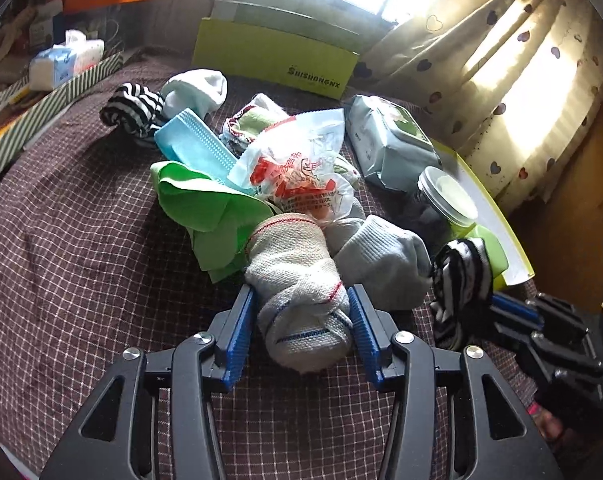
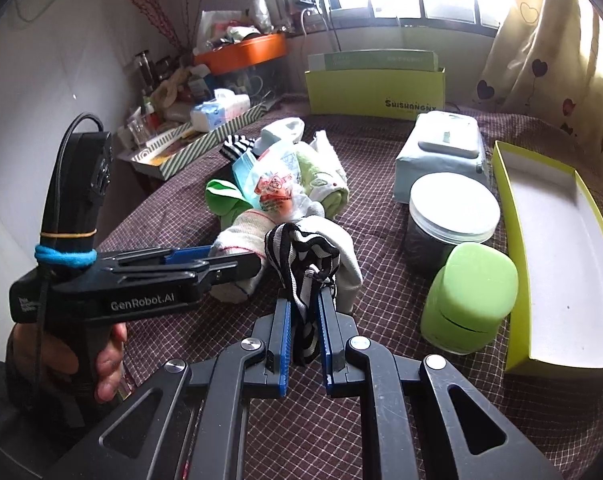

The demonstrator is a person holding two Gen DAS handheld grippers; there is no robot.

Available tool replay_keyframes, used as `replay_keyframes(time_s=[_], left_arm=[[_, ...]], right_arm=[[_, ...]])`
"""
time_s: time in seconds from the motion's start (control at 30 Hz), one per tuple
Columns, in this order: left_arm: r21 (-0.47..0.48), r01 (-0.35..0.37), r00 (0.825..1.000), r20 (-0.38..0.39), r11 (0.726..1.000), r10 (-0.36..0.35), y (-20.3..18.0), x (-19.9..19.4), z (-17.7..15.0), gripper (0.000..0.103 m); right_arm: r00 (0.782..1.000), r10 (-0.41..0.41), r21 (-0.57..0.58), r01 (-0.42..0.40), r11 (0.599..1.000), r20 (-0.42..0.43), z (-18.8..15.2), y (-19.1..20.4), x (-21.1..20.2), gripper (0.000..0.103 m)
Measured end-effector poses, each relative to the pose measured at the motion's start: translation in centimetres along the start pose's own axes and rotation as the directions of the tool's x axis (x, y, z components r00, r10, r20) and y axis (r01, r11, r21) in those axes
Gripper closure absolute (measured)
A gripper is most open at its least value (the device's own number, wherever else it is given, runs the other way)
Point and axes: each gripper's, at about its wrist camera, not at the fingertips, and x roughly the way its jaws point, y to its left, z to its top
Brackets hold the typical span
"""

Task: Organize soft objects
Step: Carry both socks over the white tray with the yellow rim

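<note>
A beige rolled sock (image 1: 297,280) with red and blue stripes lies on the checked bedspread at the near end of a pile of soft things. My left gripper (image 1: 301,292) is open, its blue pads flanking the sock's sides without squeezing it. The right wrist view shows the left gripper (image 2: 237,260) from the side, held by a hand (image 2: 109,360). My right gripper (image 2: 303,300) is shut on a black-and-white striped sock (image 2: 301,248), which hangs from its pads just right of the beige sock. The left wrist view shows the right gripper (image 1: 497,304) and the striped sock (image 1: 461,276) at the right.
The pile holds a grey sock (image 1: 381,264), green cloth (image 1: 205,208), a printed plastic bag (image 1: 301,168), a blue mask pack (image 1: 193,140), another striped sock (image 1: 133,108) and a white sock (image 1: 197,88). On the right are a wipes pack (image 2: 441,152), jar (image 2: 449,216), green case (image 2: 473,296) and open lime tray (image 2: 561,240).
</note>
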Motion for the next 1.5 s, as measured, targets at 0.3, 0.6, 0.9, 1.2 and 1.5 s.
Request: replay_keyframes(time_s=[0.3,0.6,0.9,1.2,1.5], left_arm=[[0.023,-0.006,0.996,0.086,1.000,0.004,-1.0,-3.4,-0.1,0.057],[0.090,0.024,0.992,0.122,0.996,-0.035,-3.6,-4.1,1.3,0.057],[0.179,0.073,0.988,0.123,0.981,-0.096,-7.3,-3.1,3.4,0.057],[0.251,0.112,0.985,0.100,0.962,-0.140,-11.7,-0.8,5.5,0.057],[0.306,0.135,0.986,0.056,0.942,-0.160,-16.1,2.6,7.3,0.057]], right_arm=[[0.998,0.007,0.003,-0.007,1.000,0.066,0.0,-0.6,-2.1,0.091],[0.990,-0.044,0.052,0.038,0.998,0.135,0.2,-3.1,-4.5,0.091],[0.974,-0.126,0.121,0.105,0.987,0.188,0.7,-7.1,-6.9,0.091],[0.954,-0.231,0.205,0.191,0.960,0.193,0.8,-12.1,-8.0,0.091],[0.937,-0.331,0.281,0.291,0.915,0.108,0.7,-18.0,-6.4,0.091]])
